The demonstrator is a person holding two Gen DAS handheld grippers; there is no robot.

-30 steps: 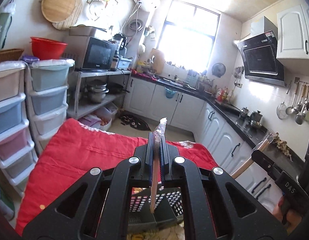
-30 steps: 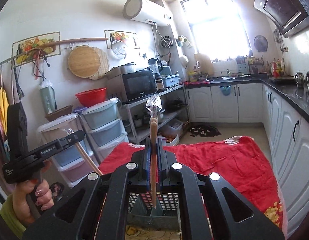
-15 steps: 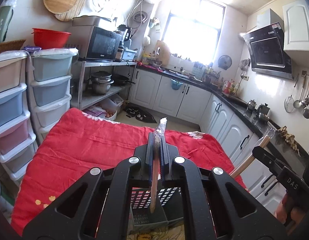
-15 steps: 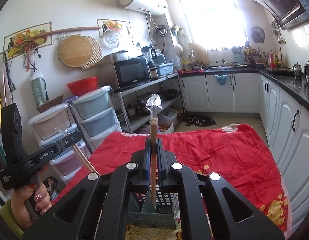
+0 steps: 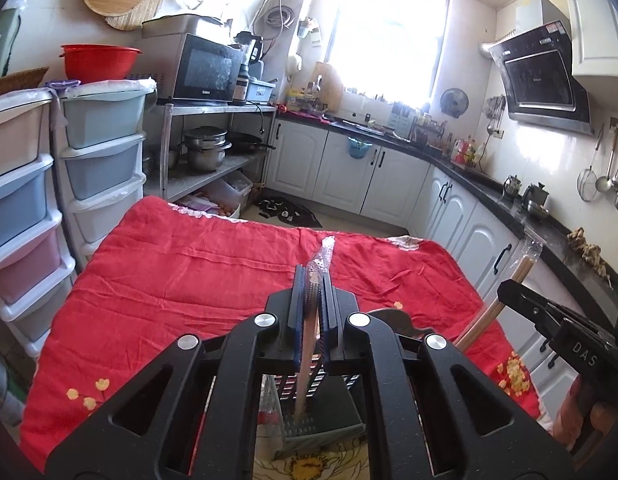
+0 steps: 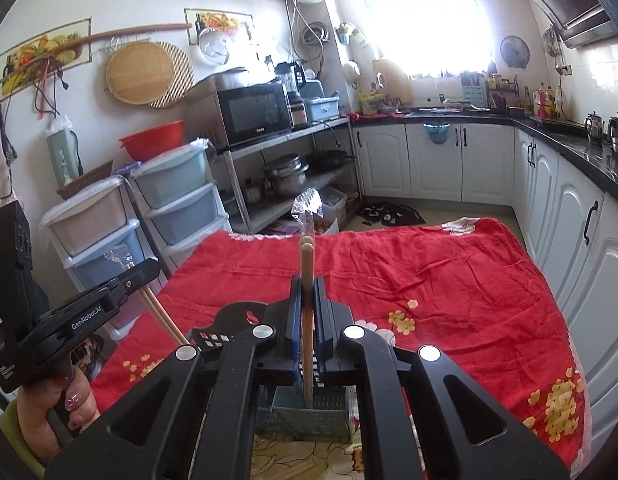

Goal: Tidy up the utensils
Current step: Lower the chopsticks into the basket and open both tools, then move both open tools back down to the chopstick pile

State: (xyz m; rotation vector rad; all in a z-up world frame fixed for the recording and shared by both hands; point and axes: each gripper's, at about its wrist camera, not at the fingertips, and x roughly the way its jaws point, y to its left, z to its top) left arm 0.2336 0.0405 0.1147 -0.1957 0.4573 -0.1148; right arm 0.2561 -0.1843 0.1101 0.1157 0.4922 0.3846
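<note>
Left chopsticks (image 5: 309,344): a wrapped pair is held upright, long axis near vertical; clear wrapper end points up, lower tips point down into the basket.
Left gripper (image 5: 312,304): jaws are closed on the left chopsticks; blue pads are pressed against both sides of the pair.
Right chopsticks (image 6: 307,320): a wooden pair in clear wrap is held upright, long axis near vertical; crinkled wrapper end is up, tips are down at the basket's mouth.
Right gripper (image 6: 307,316): jaws are clamped on the right chopsticks at about mid-length.
Utensil basket (image 6: 333,404): a grey perforated plastic basket is seen directly below both grippers, standing on the cloth; compartments cannot be told apart.
Cross views: the right gripper with its pair tilted is seen at the right edge of the left view; the left gripper, held by a hand (image 6: 69,408), is seen at the left edge of the right view.
Tablecloth (image 5: 197,268): red with yellow flowers, spread over the table.
Surroundings: drawer towers (image 5: 105,140) stand left of the table; a microwave (image 5: 207,70) sits on a metal shelf beyond.
</note>
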